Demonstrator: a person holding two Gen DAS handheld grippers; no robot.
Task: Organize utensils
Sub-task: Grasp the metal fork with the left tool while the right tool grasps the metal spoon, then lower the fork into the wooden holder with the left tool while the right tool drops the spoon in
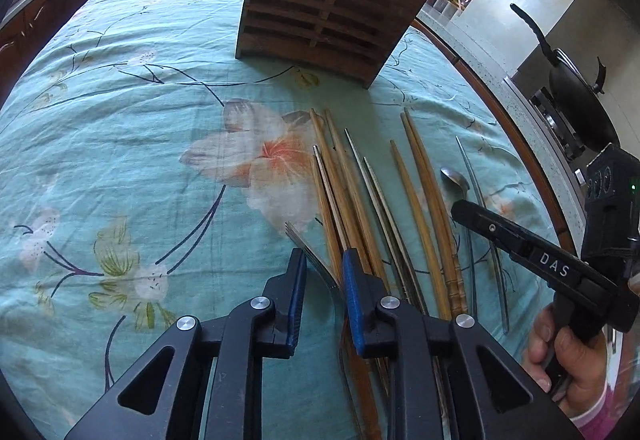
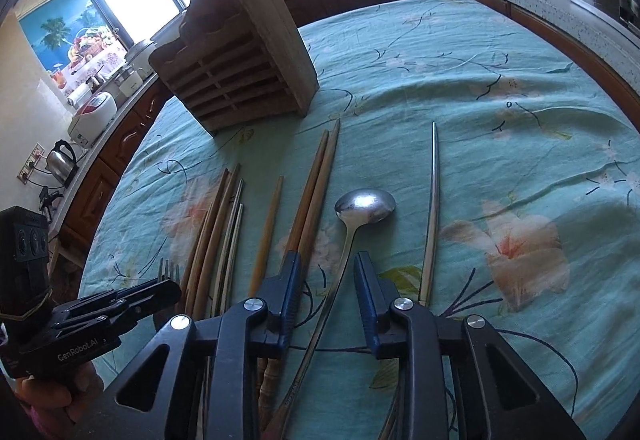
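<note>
Two claws showed in the left view. The left claw (image 1: pixel 325 264) stood narrowly open astride the one fork (image 1: pixel 310 254), pads not visibly pressing it. Wooden chopsticks (image 1: pixel 420 207), about seven, and several metal ones lay on the floral counter (image 1: pixel 120 127) before one wooden rack (image 1: pixel 328 7). In the right view, the right claw (image 2: pixel 327 266) stood part open over the single spoon (image 2: pixel 362 205), gripping nothing.

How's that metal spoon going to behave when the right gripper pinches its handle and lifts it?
The spoon looks like polished metal, so it should stay stiff but may slip between the fingers. Its handle is thin and lies flat on the tablecloth, probably hard to get under. The bowl end likely sags if gripped far back.
</note>
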